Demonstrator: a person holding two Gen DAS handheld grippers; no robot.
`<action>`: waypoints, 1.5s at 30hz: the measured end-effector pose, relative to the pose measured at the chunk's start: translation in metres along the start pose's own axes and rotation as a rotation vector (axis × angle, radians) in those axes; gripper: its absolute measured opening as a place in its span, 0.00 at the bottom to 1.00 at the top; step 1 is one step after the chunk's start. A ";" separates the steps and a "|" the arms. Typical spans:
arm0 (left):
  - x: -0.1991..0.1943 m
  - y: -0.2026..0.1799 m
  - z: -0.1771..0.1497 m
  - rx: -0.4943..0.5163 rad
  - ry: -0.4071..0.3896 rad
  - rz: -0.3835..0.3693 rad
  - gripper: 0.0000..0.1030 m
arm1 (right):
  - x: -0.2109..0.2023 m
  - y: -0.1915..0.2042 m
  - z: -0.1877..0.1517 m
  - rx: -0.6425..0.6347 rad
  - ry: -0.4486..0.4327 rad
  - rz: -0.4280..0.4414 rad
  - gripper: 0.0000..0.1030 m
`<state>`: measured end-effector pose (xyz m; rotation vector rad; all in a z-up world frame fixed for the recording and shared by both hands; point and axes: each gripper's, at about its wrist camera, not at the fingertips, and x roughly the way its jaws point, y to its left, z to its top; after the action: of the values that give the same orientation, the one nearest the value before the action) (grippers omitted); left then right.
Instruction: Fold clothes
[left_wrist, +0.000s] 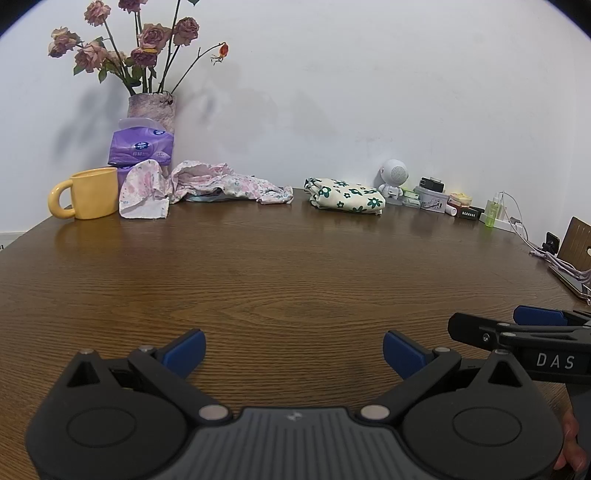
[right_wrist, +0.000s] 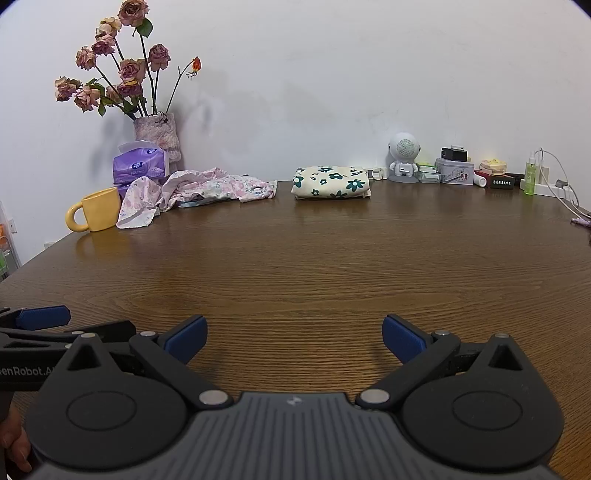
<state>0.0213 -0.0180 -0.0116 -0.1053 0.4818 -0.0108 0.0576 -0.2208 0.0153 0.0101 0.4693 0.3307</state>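
The cream floral garment (right_wrist: 331, 182) looks folded at the desk's (right_wrist: 295, 266) far edge, the pink one (right_wrist: 221, 188) crumpled beside it, while I hold left gripper (left_wrist: 294, 353) and right gripper (right_wrist: 294, 336) wide, empty.

You face a plain white wall (left_wrist: 332, 92) filling the upper half of each frame. Below it a dark wood-grain table (left_wrist: 277, 266) spreads across the lower half, with soft shadows on the wall at upper left.
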 end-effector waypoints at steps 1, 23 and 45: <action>0.000 0.000 0.000 0.000 0.000 0.000 1.00 | 0.000 0.000 0.000 0.001 0.000 0.000 1.00; 0.000 0.000 -0.001 0.003 -0.002 -0.007 1.00 | 0.000 -0.002 0.000 0.003 0.002 0.003 1.00; 0.000 -0.001 -0.001 0.007 -0.003 -0.009 1.00 | 0.000 -0.002 0.001 0.009 0.005 0.005 1.00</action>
<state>0.0208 -0.0188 -0.0123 -0.1003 0.4781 -0.0216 0.0584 -0.2224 0.0166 0.0194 0.4763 0.3334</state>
